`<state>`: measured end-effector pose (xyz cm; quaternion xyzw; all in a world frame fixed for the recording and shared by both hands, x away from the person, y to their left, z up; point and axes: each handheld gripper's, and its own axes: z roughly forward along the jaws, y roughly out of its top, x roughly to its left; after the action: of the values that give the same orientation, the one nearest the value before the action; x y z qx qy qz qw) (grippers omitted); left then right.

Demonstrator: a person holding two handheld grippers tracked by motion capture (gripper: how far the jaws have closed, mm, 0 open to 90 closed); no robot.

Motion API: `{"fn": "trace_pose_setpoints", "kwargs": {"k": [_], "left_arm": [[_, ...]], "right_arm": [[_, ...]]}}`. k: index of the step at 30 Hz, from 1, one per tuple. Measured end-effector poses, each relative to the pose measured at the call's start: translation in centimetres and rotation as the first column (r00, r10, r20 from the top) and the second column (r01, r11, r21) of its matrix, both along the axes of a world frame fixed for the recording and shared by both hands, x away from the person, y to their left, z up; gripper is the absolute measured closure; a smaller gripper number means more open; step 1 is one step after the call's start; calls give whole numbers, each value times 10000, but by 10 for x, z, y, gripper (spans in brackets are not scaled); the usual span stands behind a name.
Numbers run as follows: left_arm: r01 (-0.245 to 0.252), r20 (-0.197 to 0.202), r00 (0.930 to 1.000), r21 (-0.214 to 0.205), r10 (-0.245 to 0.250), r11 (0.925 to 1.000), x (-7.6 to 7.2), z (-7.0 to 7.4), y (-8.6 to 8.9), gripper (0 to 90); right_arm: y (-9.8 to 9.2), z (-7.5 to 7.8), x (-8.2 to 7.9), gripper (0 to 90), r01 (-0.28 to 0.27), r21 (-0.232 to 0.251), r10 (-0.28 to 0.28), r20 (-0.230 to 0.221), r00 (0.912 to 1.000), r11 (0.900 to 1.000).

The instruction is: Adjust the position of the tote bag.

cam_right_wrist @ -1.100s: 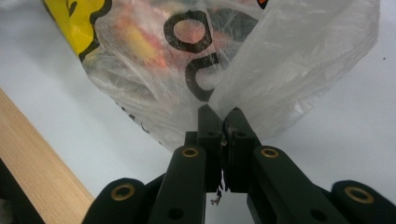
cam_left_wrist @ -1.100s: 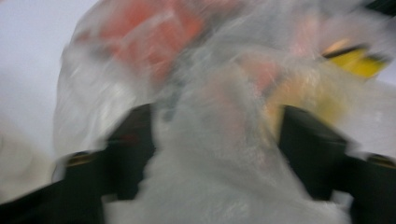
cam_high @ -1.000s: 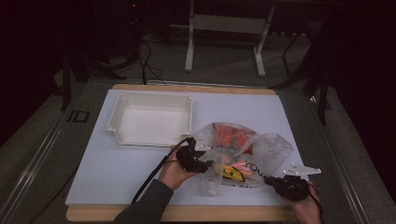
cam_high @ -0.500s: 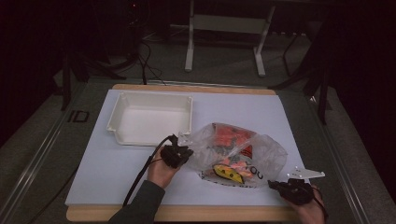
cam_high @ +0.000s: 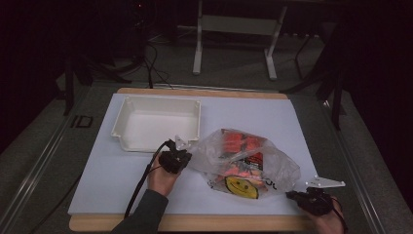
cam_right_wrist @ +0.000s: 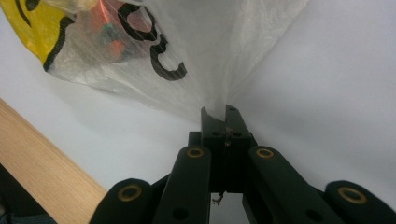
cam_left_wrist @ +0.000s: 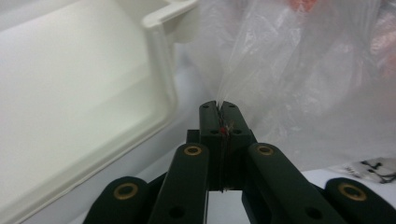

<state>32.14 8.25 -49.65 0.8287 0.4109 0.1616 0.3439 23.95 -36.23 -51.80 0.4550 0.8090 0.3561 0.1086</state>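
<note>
A clear plastic bag (cam_high: 246,163) with a yellow smiley print and orange packets inside lies on the white mat, stretched between both grippers. My left gripper (cam_high: 187,156) is at the bag's left edge, just in front of the white tray (cam_high: 122,132). In the left gripper view the gripper (cam_left_wrist: 219,105) is shut on a pinch of bag film (cam_left_wrist: 289,70), with the tray's corner (cam_left_wrist: 159,56) at left. My right gripper (cam_high: 292,195) is at the bag's right corner near the front edge. In the right gripper view the gripper (cam_right_wrist: 219,111) is shut on the film (cam_right_wrist: 140,51).
The white mat (cam_high: 272,117) covers a wooden board whose front edge (cam_right_wrist: 42,158) lies close to my right gripper. The tray stands empty at the back left. A metal stand (cam_high: 234,29) and cables sit on the dark floor beyond the table.
My left gripper moved left, toward the tray's front corner, and closed on the bag's left edge. The bag is now pulled out wider. The right gripper stayed in place.
</note>
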Motion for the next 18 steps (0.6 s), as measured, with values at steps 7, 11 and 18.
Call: {"fn": "trace_pose_setpoints", "kwargs": {"k": [7, 11, 18], "left_arm": [[552, 619, 9967, -569, -516, 9969, -9, 4, -4, 612], [522, 724, 9963, -773, -466, 9956, -11, 8, 0, 554], [440, 966, 9948, -1136, -330, 9926, -16, 16, 10, 543]], "right_arm": [[7, 12, -7, 663, -640, 119, 634, 414, 9971, 9979], [8, 20, -12, 576, -678, 64, 670, 796, 9946, 9977], [4, 27, -18, 519, -534, 74, 523, 1021, 9934, 9985]]}}
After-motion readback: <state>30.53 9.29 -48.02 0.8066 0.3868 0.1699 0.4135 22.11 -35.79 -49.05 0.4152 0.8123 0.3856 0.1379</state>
